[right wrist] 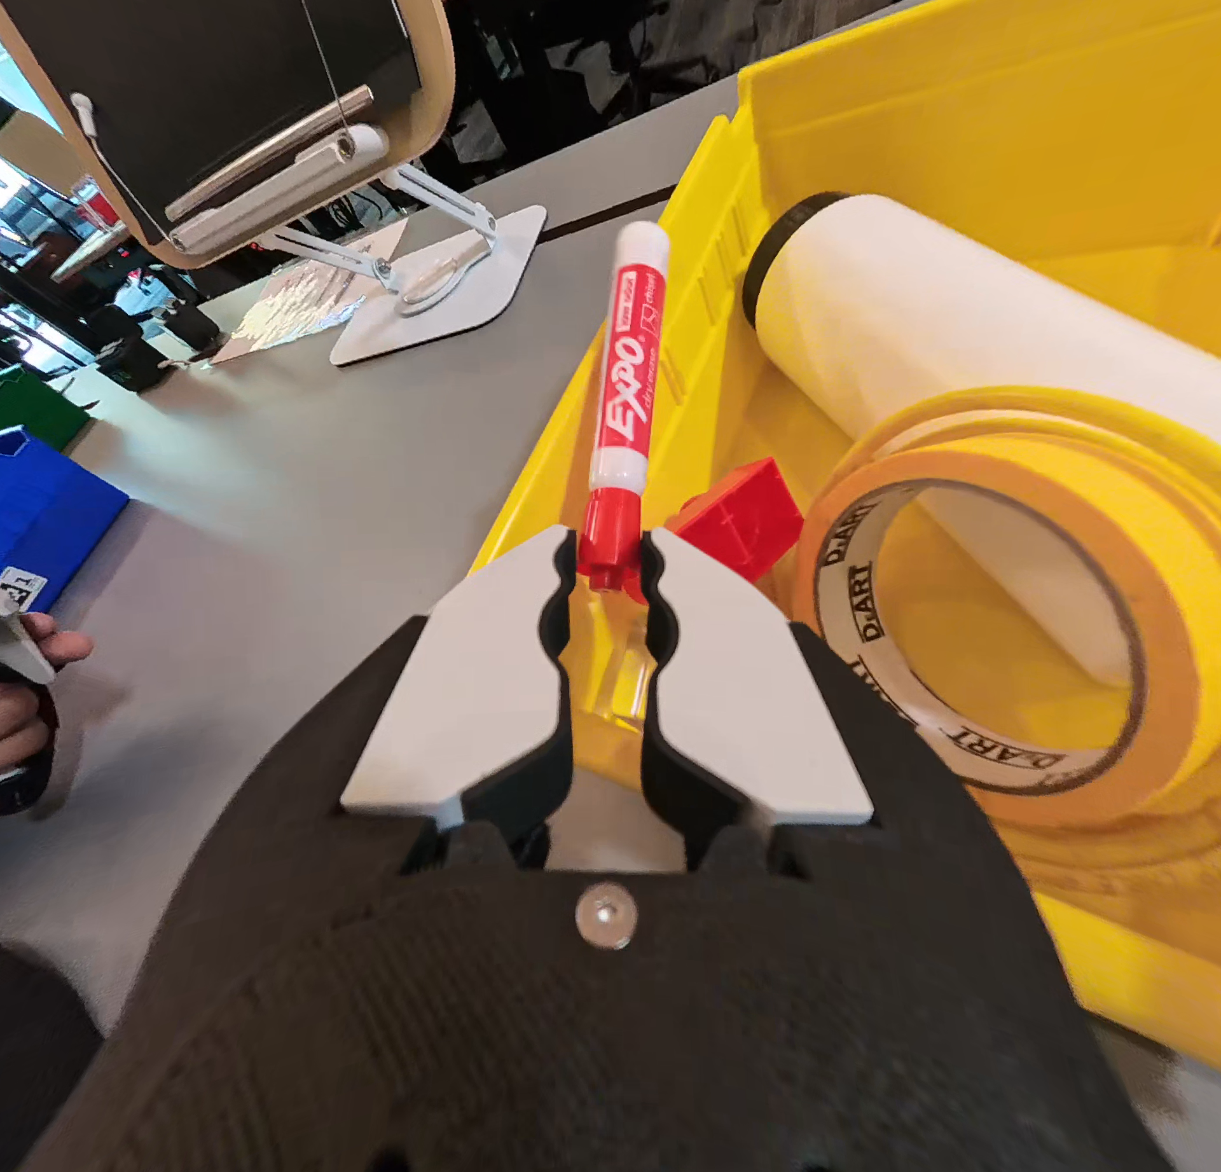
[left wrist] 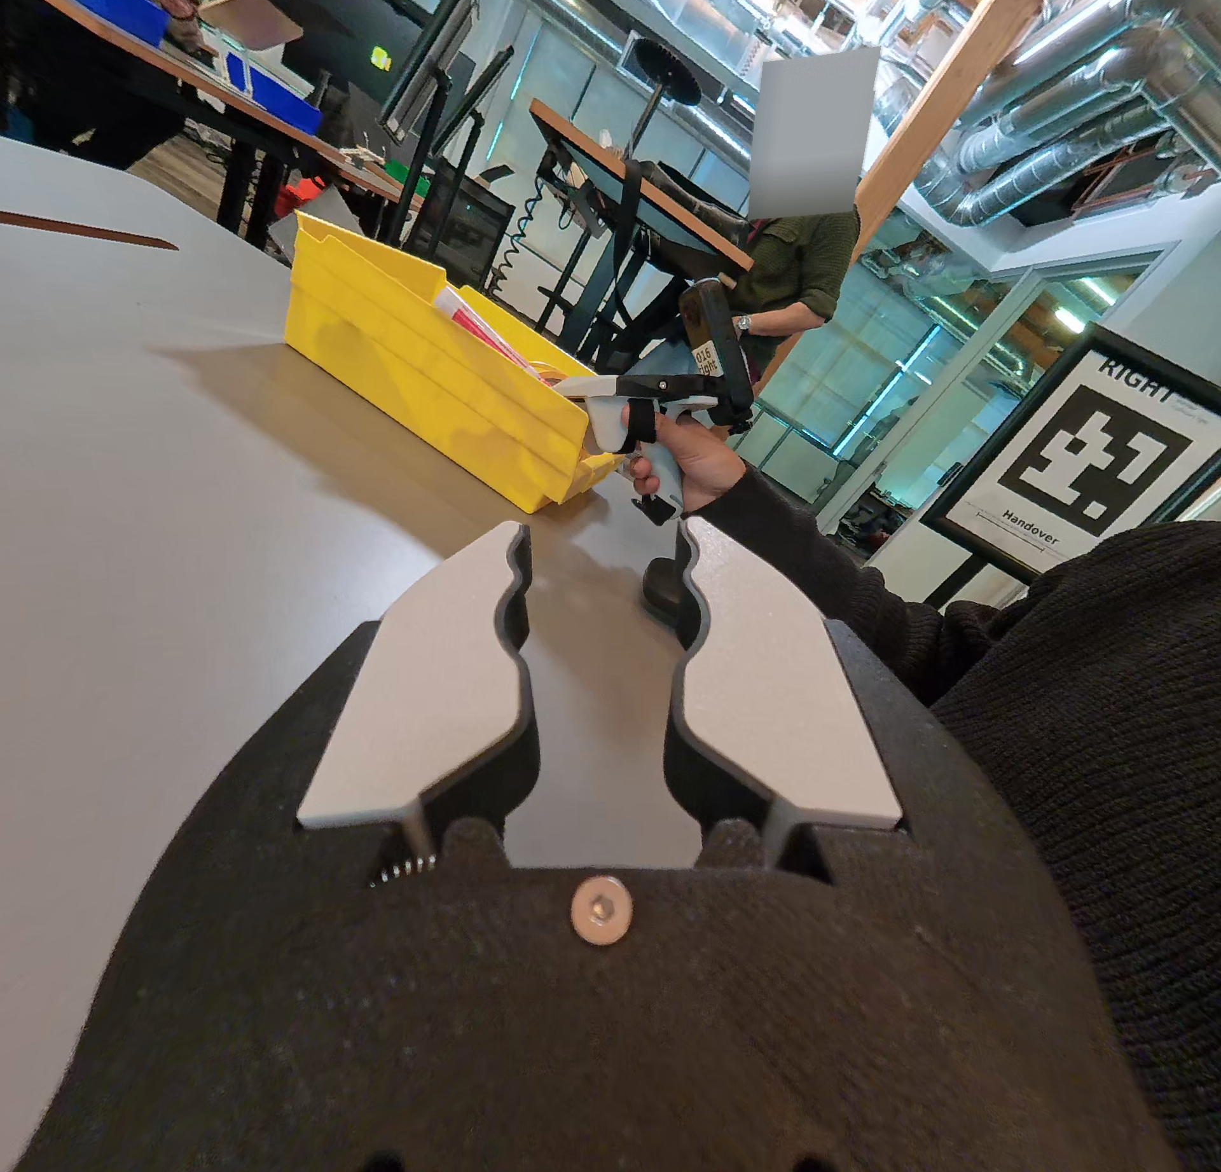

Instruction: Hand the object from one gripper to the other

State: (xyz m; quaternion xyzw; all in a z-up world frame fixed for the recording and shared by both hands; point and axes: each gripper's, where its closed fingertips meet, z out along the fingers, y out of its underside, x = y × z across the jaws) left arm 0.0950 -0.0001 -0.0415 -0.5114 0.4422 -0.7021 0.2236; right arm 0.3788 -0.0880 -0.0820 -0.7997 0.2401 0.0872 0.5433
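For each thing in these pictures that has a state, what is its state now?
Left claw: open, empty, above the table.
Right claw: shut on the marker's red cap.
Marker: capped, leaning on the bin wall.
Yellow bin: open-topped, holding items.
Tape roll: lying in the bin.
White roll: lying in the bin.

Tape roll (right wrist: 1004,618) (yellow) and white cylinder (right wrist: 925,321) run off-frame.

- A white cylinder with a black end cap (right wrist: 925,321) is laid in the yellow bin (right wrist: 991,83), ahead and to the right of the tool.
- A roll of yellow tape (right wrist: 1031,612) is leaned against that cylinder.
- A red block (right wrist: 740,519) is located just right of the tips.
- A tilted monitor on a white stand (right wrist: 423,294) is placed ahead-left on the grey table (right wrist: 297,479).
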